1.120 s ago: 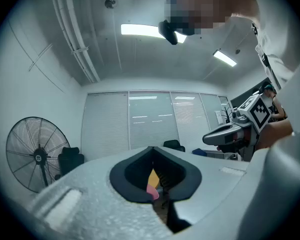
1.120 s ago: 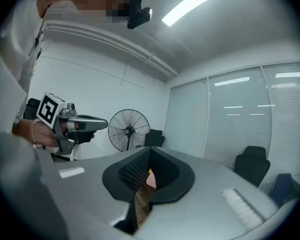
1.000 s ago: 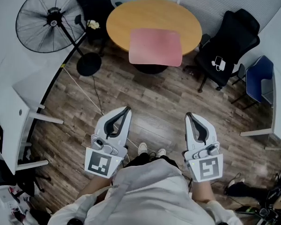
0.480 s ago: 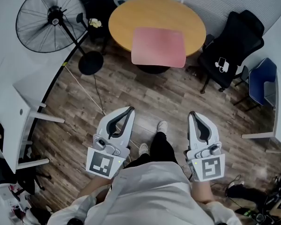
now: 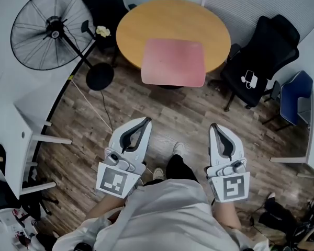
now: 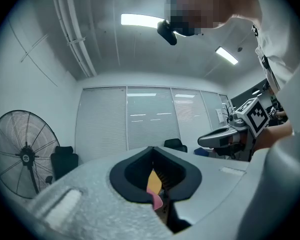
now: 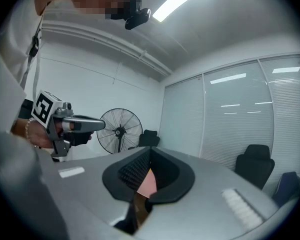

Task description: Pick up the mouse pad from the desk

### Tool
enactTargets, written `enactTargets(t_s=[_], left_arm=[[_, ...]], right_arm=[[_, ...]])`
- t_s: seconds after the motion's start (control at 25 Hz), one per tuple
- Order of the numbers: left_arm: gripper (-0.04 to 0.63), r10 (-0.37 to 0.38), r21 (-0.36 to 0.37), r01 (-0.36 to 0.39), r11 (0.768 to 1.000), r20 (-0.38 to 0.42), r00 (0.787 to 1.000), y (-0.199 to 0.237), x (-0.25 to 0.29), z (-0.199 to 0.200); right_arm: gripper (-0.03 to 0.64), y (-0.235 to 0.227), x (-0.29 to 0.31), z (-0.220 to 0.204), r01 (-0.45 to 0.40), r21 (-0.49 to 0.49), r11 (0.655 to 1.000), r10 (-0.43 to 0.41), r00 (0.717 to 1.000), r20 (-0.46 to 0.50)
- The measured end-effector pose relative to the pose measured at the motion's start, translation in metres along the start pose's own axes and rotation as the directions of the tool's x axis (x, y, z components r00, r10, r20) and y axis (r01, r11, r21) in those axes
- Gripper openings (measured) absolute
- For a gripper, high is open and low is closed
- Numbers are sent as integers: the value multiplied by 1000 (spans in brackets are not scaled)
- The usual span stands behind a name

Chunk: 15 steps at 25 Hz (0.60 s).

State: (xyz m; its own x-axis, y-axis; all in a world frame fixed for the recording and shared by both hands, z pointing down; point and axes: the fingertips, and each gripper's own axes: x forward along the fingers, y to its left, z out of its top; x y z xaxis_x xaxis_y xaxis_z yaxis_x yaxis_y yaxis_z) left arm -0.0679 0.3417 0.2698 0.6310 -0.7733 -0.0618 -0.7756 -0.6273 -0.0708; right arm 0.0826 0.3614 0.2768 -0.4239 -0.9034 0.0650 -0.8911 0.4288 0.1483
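Observation:
A pink mouse pad (image 5: pixel 174 61) lies on the near side of a round wooden table (image 5: pixel 172 14), its front edge hanging over the rim. My left gripper (image 5: pixel 145 121) and right gripper (image 5: pixel 214 126) are held side by side over the wood floor, well short of the table, both pointing at it. Both are shut with nothing in them. In the left gripper view a sliver of the mouse pad (image 6: pixel 156 199) shows through the gap behind the closed jaws. The right gripper view shows the mouse pad (image 7: pixel 147 184) the same way.
A standing fan (image 5: pixel 49 27) with its round base is left of the table. Black office chairs (image 5: pixel 264 51) and a blue chair (image 5: pixel 295 95) stand to the right. White desks (image 5: pixel 15 124) line the left wall. The person's feet (image 5: pixel 170 161) are between the grippers.
The person has stepped forward, and both grippers have moved together toward the table, which now looks nearer. Both jaws stayed shut.

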Motion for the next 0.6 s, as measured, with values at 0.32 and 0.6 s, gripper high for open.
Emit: enactTargets(t_s=[0.32, 0.6], left_arm=[[6, 19, 9, -19, 1000, -13, 1000, 12, 84, -1], [6, 33, 20, -32, 999, -32, 999, 19, 153, -7]], right_arm=[[5, -70, 48, -5, -33, 15, 999, 33, 999, 0], [3, -127, 83, -13, -63, 18, 998, 63, 998, 7]])
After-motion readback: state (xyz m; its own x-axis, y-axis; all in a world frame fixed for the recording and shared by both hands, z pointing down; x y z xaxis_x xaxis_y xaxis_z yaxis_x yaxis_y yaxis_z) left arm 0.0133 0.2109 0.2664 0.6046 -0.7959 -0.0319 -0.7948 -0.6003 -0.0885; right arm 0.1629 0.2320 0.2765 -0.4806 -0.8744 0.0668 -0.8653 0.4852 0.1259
